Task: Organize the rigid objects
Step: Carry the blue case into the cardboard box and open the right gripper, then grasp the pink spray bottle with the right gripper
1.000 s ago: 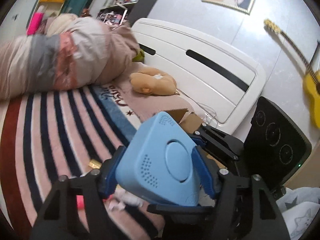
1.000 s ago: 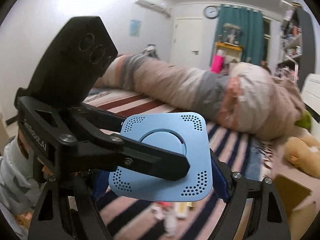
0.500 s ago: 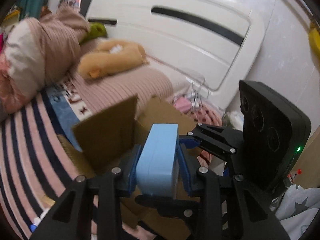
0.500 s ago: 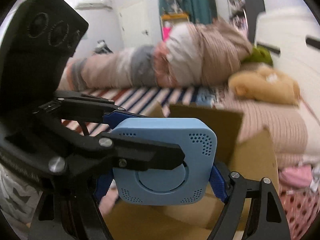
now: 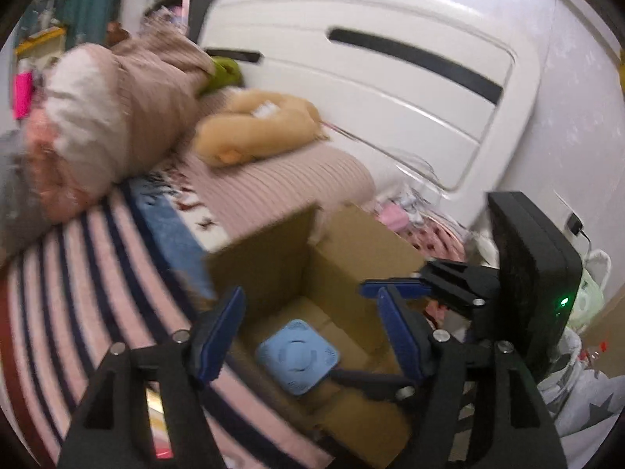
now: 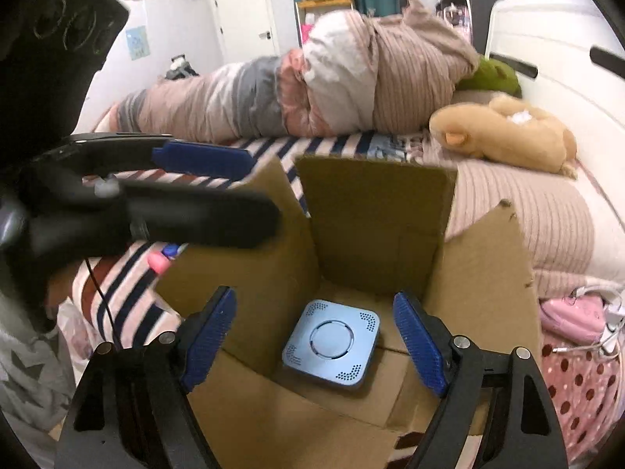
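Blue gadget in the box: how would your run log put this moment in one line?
blue gadget: flat on cardboard box floor | left gripper: open, empty | right gripper: open, empty, above box

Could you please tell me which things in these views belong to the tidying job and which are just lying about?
Part of the job:
blue square device, lying flat inside the box
cardboard box, flaps open
left gripper and right gripper, both open above it

Just lying about:
tan plush toy
rolled bedding
pink pouch
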A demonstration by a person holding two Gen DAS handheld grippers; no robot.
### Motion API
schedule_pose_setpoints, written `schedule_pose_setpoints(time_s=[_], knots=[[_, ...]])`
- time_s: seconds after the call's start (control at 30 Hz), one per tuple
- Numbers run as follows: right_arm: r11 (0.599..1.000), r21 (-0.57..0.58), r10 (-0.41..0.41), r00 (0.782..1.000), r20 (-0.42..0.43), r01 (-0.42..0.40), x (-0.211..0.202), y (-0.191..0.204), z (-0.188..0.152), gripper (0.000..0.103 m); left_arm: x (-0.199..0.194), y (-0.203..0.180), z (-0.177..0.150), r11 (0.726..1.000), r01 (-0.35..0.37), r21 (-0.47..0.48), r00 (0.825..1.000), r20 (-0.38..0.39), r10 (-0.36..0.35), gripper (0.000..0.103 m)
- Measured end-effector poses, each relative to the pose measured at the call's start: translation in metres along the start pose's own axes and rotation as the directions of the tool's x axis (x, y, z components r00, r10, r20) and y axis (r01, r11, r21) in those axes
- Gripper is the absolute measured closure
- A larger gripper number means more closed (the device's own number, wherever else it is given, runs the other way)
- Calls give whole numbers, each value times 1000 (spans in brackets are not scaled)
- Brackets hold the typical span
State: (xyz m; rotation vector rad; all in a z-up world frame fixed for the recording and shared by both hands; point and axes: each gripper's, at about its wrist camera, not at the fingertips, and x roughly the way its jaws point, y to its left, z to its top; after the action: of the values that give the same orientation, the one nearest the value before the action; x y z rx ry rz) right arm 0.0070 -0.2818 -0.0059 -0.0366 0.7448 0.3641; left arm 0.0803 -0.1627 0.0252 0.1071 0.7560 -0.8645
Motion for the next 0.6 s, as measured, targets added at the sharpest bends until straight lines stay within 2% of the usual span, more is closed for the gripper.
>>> schedule_pose_setpoints(time_s=[0.13,0.27,0.37,0.47,0.53,0.6], knots=[[998,-56,36,997,70,-32,-13,30,11,22,-56,32,-15,992,-116,-39,989,82,119,28],[982,-144,138,987,85,-125,-6,82,25,22,-105,74,-46,960,-264,-90,954,120,274,22],[959,-195,215,976,40,-204,15,120,30,22,-126,108,-77,933,-332,-141,931,112,348,22],[937,-221,267,963,-39,-269,46,155,27,23,-133,143,-113,908,-374,-189,916,79,394,22],[923,-226,296,950,-100,-311,72,172,22,23,-130,164,-136,895,-382,-228,914,48,403,22],[911,-236,310,938,-152,-339,96,185,17,23,-126,183,-157,890,-370,-266,920,27,391,22]])
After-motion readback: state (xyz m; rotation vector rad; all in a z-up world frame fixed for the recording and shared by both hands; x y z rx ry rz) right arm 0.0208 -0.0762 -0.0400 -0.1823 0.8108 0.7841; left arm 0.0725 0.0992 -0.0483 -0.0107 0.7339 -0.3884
